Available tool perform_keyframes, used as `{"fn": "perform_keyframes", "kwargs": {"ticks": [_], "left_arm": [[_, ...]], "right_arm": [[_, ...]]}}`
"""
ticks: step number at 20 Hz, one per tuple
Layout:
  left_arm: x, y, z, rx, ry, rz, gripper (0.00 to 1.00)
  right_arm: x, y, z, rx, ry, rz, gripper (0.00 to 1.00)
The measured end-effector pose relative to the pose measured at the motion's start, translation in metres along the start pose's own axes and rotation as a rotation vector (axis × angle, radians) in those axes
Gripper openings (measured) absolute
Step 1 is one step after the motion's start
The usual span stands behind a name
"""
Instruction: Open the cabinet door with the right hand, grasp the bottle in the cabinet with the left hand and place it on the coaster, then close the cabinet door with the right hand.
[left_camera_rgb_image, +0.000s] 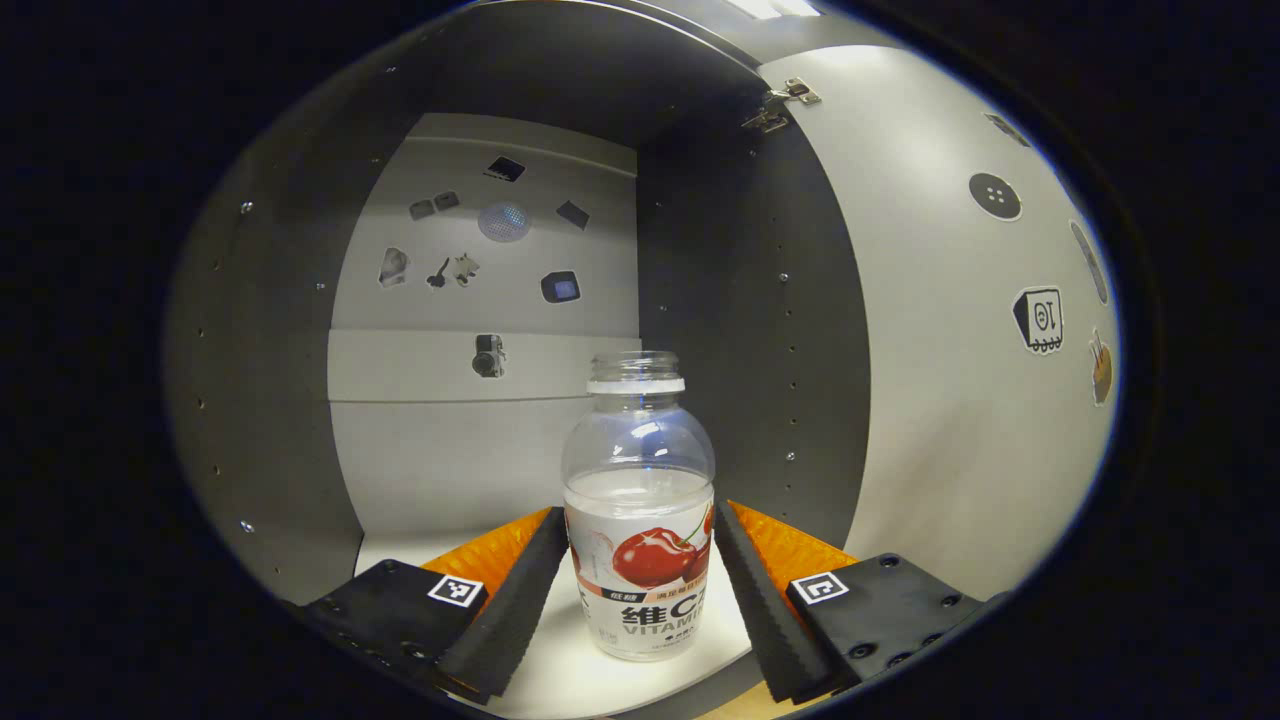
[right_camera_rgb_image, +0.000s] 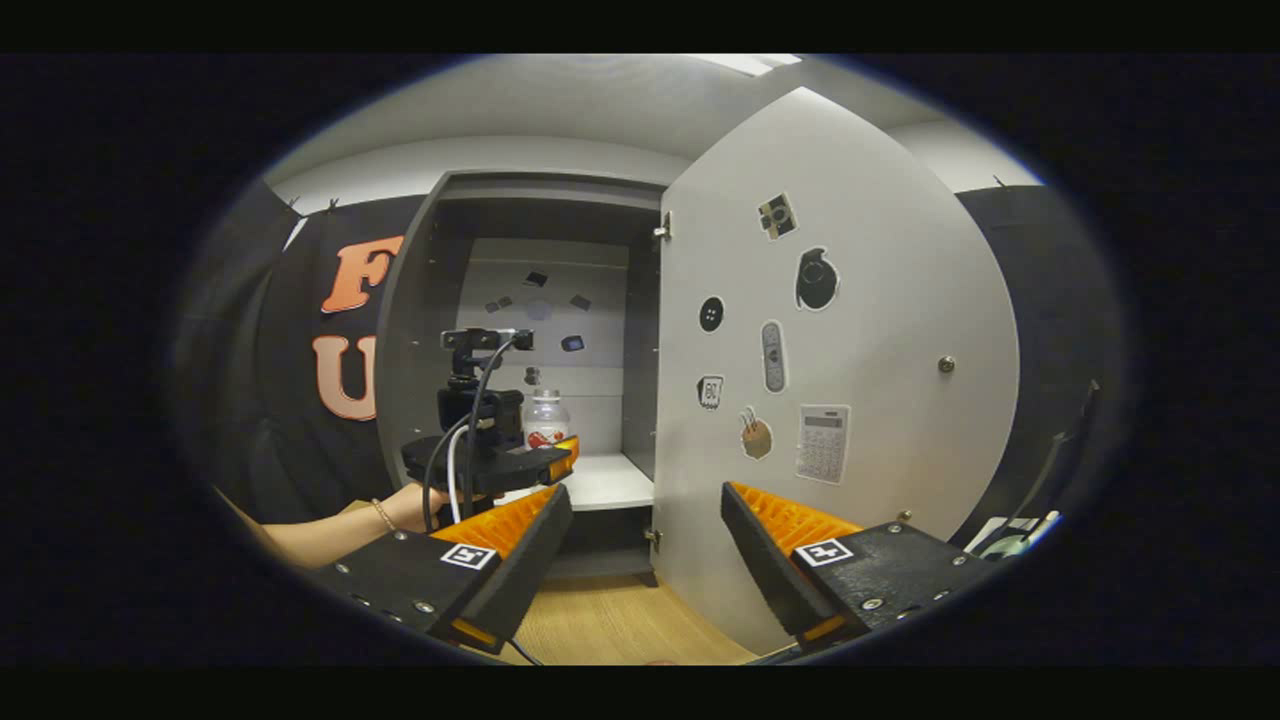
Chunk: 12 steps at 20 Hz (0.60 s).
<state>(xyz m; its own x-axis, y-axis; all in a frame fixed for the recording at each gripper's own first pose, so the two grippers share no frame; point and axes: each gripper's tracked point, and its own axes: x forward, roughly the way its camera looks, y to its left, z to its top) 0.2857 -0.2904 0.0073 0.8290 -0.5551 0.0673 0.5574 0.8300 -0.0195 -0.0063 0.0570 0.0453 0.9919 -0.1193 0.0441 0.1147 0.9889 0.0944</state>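
Cabinet (right_camera_rgb_image: 520, 300) open; cabinet door (right_camera_rgb_image: 860, 330) swung wide at 3 o'clock. Right gripper (right_camera_rgb_image: 645, 545) fingers apart, holding nothing, back from cabinet. Left gripper (left_camera_rgb_image: 640, 590) inside cabinet, fingers spread either side of bottle (left_camera_rgb_image: 640, 520), contact unclear. Capless bottle upright on shelf (right_camera_rgb_image: 610, 485).

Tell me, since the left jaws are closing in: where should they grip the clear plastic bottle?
Grip the clear plastic bottle around its straight labelled body, coming in level from the open cabinet front. It stands upright, uncapped; the domed shoulder above would likely slip. The left gripper already straddles it.
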Motion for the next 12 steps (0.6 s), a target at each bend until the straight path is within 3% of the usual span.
{"fn": "perform_keyframes", "kwargs": {"ticks": [1, 3, 12], "left_arm": [[0.002, 0.000, -0.004, 0.000, 0.009, -0.001, 0.99], [0.001, -0.001, -0.004, 0.004, 0.007, 0.002, 0.86], [-0.011, 0.001, 0.000, 0.019, -0.015, 0.011, 0.83]], "right_arm": [[0.001, 0.000, 0.000, 0.002, 0.000, 0.001, 0.93], [-0.001, 0.000, 0.000, -0.008, 0.000, -0.003, 0.93], [-0.005, -0.002, -0.009, -0.005, 0.030, 0.007, 0.93]]}}
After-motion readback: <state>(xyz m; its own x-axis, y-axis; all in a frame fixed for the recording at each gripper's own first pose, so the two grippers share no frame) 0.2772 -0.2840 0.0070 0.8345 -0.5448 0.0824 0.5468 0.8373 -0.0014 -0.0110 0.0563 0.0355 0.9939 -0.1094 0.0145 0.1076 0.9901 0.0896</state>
